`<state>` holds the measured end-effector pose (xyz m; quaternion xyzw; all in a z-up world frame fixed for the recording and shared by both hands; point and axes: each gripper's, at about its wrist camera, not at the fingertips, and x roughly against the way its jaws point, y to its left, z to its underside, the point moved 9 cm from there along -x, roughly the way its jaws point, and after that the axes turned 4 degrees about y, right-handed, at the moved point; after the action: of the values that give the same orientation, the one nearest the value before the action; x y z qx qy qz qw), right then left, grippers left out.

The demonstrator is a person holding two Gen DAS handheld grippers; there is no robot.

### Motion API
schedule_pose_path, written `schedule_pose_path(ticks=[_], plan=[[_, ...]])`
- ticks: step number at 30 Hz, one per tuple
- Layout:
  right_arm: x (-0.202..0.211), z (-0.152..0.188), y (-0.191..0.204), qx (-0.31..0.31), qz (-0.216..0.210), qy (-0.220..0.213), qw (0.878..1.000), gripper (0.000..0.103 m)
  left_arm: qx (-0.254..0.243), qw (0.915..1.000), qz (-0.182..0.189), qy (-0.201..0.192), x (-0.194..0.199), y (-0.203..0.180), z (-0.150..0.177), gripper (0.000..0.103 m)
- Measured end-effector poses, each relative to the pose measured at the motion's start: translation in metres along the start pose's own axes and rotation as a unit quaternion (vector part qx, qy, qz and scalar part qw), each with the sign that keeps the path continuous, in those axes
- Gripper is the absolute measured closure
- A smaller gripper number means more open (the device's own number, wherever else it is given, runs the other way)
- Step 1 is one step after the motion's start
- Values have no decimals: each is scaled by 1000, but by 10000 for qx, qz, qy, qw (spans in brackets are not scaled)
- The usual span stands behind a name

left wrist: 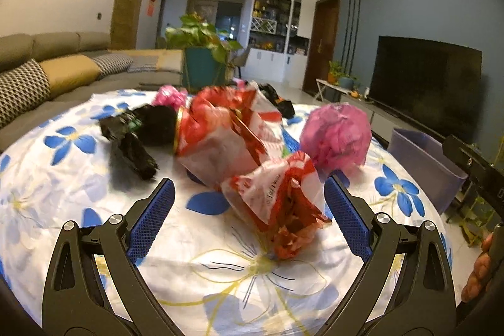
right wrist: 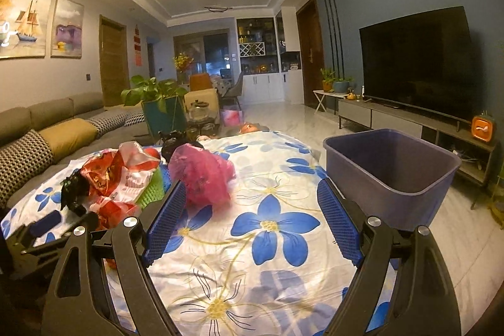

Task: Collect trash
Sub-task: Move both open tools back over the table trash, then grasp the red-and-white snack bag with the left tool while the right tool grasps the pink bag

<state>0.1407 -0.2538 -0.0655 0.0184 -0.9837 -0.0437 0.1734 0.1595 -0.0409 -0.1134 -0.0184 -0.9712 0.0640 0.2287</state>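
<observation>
The left gripper [left wrist: 249, 191] has its fingers spread wide, a crumpled red-and-white bag [left wrist: 280, 203] lying between them, ungripped. The right gripper [right wrist: 252, 197] is likewise spread over the flowered worktop [right wrist: 277, 229], a pink bag [right wrist: 204, 175] just beyond its left finger and a purple bin [right wrist: 390, 172] beyond its right.

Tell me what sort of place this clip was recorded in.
A home living room, most likely. A long sofa with cushions lines one wall, a large television on a low stand faces it, and framed paintings hang above the sofa. The work surface is a table under a flowered cloth.

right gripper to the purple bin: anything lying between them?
Nothing. In the right wrist view, only bare floral cloth lies between the open right gripper and the purple bin. The pink crumpled bag sits off by the left finger.
</observation>
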Motion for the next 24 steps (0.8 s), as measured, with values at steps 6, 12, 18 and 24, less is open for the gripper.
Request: schedule_pose_path(ticks=[6, 12, 18, 24], plan=[[-9, 1, 10, 102, -60, 22, 9999, 20, 208, 9980, 444, 408, -23, 2, 8, 34], [-25, 2, 23, 200, -195, 94, 9996, 21, -60, 9964, 714, 461, -26, -9, 13, 69], [-43, 4, 34, 242, -305, 221, 9990, 21, 41, 9947, 916, 458, -16, -7, 11, 89], [-62, -1, 41, 349, -273, 233, 9987, 32, 12, 9953, 946, 213, 7, -2, -4, 91]])
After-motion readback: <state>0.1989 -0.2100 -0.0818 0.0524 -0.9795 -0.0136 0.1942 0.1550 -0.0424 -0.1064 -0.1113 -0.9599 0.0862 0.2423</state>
